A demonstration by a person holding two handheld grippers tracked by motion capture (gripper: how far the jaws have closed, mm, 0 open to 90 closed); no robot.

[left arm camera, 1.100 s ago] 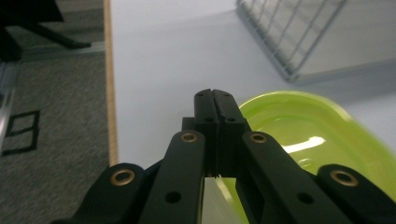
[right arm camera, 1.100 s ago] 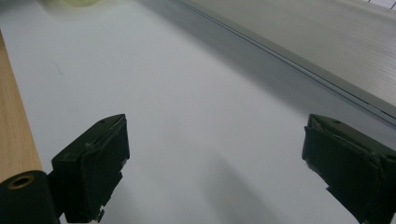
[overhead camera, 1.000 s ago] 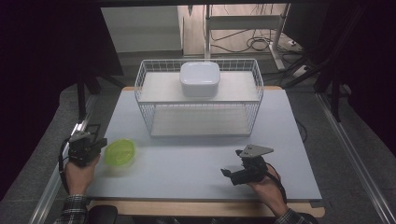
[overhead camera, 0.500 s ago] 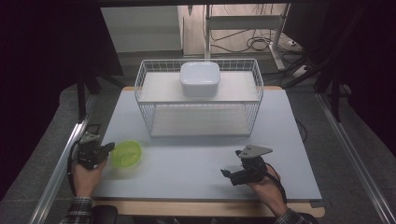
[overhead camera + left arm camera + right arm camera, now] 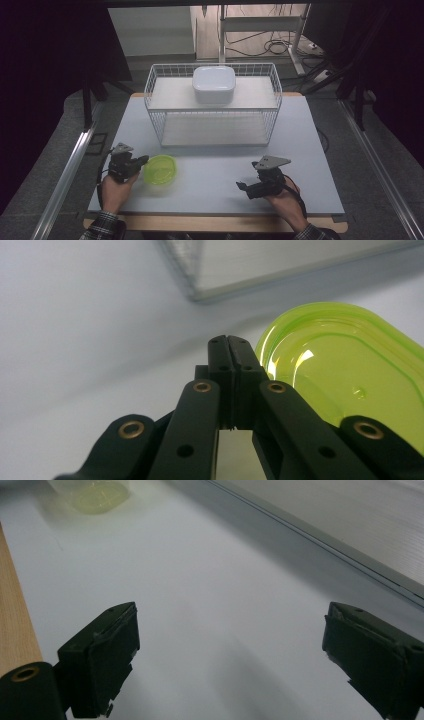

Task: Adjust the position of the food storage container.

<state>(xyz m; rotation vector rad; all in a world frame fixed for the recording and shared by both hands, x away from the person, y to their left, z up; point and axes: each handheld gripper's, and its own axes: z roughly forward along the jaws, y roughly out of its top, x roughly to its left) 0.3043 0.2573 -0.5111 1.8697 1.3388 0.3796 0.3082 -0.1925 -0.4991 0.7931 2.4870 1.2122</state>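
The left gripper (image 5: 136, 162) has its fingers (image 5: 229, 360) pressed together with nothing between them, touching the side of the green bowl (image 5: 160, 169). The bowl sits on the white surface (image 5: 220, 170), in front of the wire basket (image 5: 155, 100). The right gripper (image 5: 244, 187) has its fingers (image 5: 102, 655) spread wide, empty.
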